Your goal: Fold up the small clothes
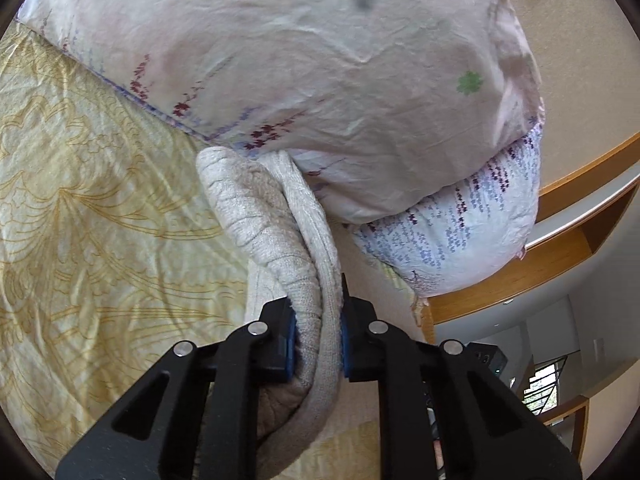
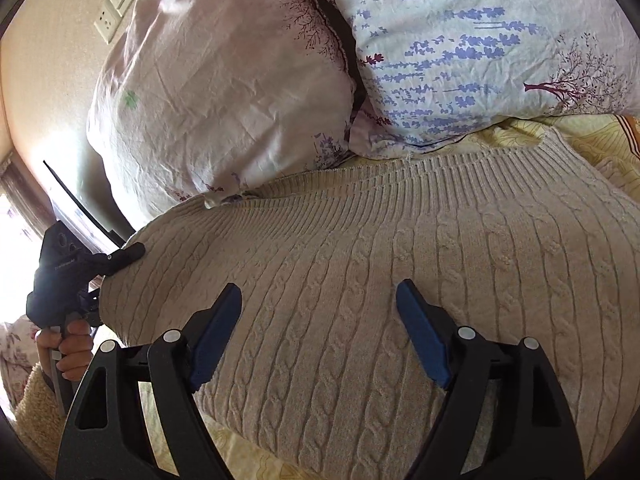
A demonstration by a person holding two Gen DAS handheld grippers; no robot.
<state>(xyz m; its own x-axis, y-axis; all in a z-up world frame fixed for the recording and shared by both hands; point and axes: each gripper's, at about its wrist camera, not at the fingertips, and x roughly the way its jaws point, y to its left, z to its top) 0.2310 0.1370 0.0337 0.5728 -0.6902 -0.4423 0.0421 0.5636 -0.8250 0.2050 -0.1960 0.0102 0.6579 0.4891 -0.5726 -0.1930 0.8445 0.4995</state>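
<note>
Left wrist view: the left gripper [image 1: 316, 344] is sitting at lower centre of the frame, clenched on a bunched edge of the beige knit sweater [image 1: 276, 236]. Both blue pads [image 1: 289, 340] are pressing into the knit. The fabric is arching from the jaws toward frame centre, over the yellow patterned bedspread [image 1: 92, 208], with the pink pillow [image 1: 300, 60] filling the upper frame.

Right wrist view: the right gripper [image 2: 318, 336] is hovering released at lower centre, jaws spread wide, nothing between them. The sweater is lying spread across the frame's middle, its ribbed hem near the lavender-print pillow [image 2: 480, 48]. At left, the left gripper's finger is pinching the sweater's edge.

Judgement: a fold is starting. To do it well, the right gripper should be taking the matching edge, both then lifting evenly so the fold line stays straight.
</note>
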